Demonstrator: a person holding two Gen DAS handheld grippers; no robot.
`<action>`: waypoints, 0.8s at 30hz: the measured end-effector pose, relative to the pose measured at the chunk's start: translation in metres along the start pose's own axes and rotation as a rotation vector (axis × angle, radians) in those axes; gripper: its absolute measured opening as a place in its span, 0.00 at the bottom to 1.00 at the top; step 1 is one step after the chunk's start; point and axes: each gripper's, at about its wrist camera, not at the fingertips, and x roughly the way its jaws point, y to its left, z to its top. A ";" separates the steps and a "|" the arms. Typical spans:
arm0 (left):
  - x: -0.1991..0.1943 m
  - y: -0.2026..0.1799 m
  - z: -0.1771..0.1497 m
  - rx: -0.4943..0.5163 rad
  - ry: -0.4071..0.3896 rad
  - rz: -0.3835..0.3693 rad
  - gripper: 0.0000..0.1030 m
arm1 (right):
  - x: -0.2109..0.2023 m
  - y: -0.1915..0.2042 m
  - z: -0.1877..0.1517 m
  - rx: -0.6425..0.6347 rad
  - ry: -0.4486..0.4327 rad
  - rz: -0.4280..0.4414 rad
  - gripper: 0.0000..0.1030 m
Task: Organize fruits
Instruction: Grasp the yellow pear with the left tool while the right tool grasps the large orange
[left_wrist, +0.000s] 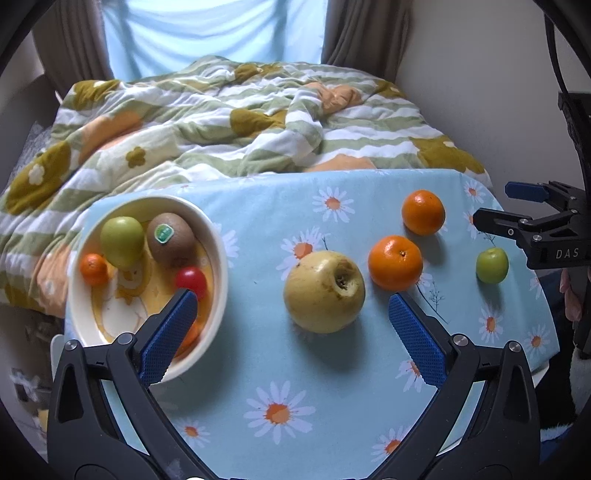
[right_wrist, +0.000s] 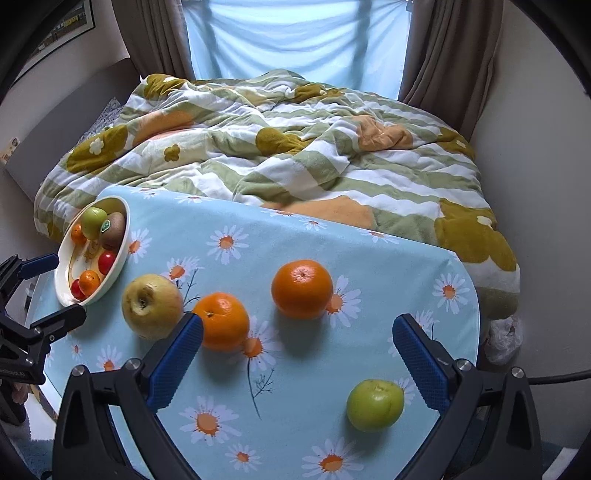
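Left gripper (left_wrist: 291, 302) hung wide apart, empty, above the large yellow apple (left_wrist: 324, 291). Right gripper (right_wrist: 297, 332) also spread wide, holding nothing, small green apple (right_wrist: 375, 405) just beside its right finger. Two round oranges (right_wrist: 302, 288) (right_wrist: 221, 320) lay loose on the daisy-print blue tablecloth (right_wrist: 295, 424). Cream oval bowl (left_wrist: 218, 258) at left held kiwi (left_wrist: 170, 240) and other small fruits.

Left wrist view: left tool's blue pad (left_wrist: 168, 336) covers part of the bowl (left_wrist: 218, 258) rim and most of an orange fruit (left_wrist: 190, 338) inside it. Right tool (left_wrist: 517, 210) cut off by the frame edge. Kiwi sticker (left_wrist: 164, 233) text too small to read. Right wrist view: red fruit (right_wrist: 77, 290) half hidden behind the small orange (right_wrist: 89, 282).
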 end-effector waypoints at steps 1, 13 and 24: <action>0.005 -0.005 -0.001 -0.001 0.006 0.005 1.00 | 0.006 -0.004 0.001 -0.007 0.009 0.010 0.99; 0.057 -0.030 -0.008 -0.026 0.056 0.061 1.00 | 0.059 -0.020 0.013 -0.108 0.113 0.039 0.99; 0.080 -0.035 -0.013 -0.042 0.091 0.092 0.81 | 0.086 -0.014 0.018 -0.173 0.152 0.077 0.99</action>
